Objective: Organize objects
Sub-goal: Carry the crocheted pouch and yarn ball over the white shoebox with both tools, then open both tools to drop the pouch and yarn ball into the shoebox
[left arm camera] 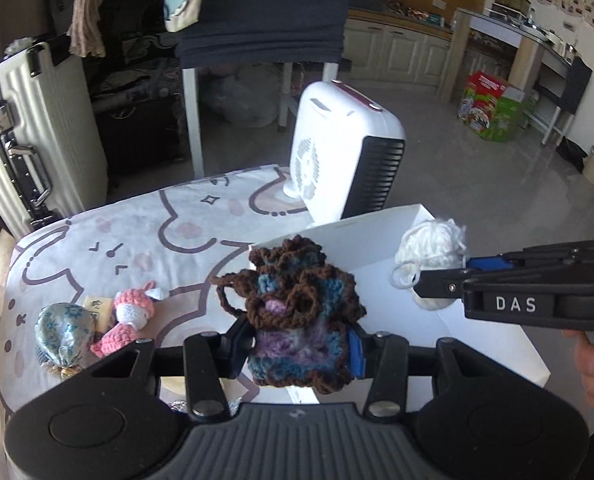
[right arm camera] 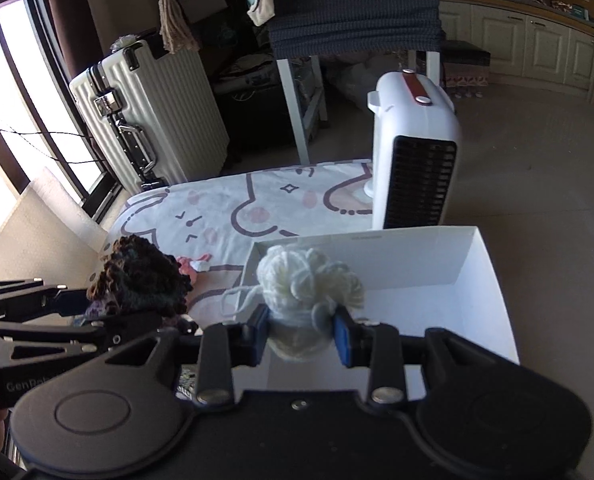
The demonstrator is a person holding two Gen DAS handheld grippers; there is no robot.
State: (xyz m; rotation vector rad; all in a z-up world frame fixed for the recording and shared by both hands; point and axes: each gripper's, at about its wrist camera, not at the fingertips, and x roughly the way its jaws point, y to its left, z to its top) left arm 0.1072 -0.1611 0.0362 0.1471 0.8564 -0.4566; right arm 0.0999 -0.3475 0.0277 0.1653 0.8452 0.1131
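Note:
My left gripper (left arm camera: 299, 346) is shut on a brown, blue and purple crocheted pouch (left arm camera: 297, 304) and holds it above the table by the near left corner of the white box (left arm camera: 381, 240). My right gripper (right arm camera: 301, 338) is shut on a ball of white yarn (right arm camera: 309, 284) and holds it above the left part of the box (right arm camera: 437, 264). The yarn ball (left arm camera: 431, 250) and right gripper (left arm camera: 419, 280) also show in the left wrist view. The pouch (right arm camera: 141, 276) and left gripper (right arm camera: 93, 308) show at left in the right wrist view. A pink crocheted doll (left arm camera: 131, 316) and a blue patterned sachet (left arm camera: 63, 330) lie on the cartoon-print tablecloth (left arm camera: 137, 232).
A white fan heater (left arm camera: 341, 152) stands at the table's far edge behind the box. A ribbed white suitcase (right arm camera: 145, 112) stands on the floor to the left. A chair draped with dark cloth (left arm camera: 273, 16) is beyond the table. A small card (left arm camera: 97, 304) lies beside the doll.

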